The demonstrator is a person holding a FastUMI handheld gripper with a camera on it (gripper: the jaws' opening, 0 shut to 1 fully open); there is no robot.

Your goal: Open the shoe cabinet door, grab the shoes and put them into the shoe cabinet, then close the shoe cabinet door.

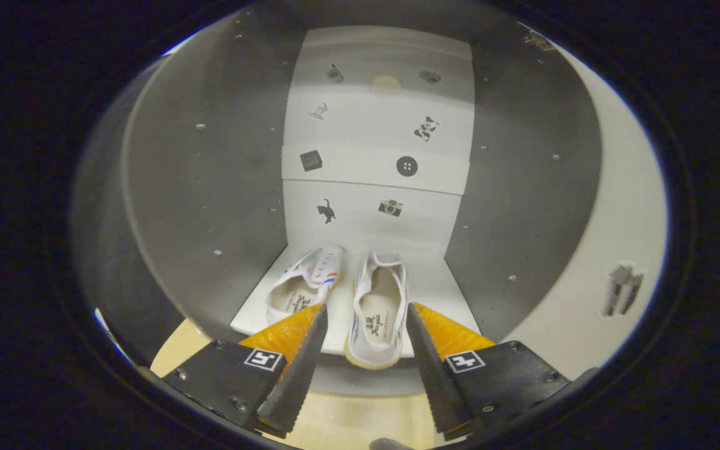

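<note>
The cabinet (210,187) stands open, its door (610,250) swung to the right. Both shoes (341,294) sit side by side on the bottom shelf (435,281), the right one's heel overhanging the near edge. The hand-held gripper (366,319) is spread wide, empty, fingers flanking that heel. Closing the door may catch the heel and jam

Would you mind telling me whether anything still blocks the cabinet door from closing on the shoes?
Possibly: the right shoe has its heel overhanging the shelf's front edge, between the open hand-held gripper's fingers. The left shoe sits fully inside. The door stands open on the right.
</note>
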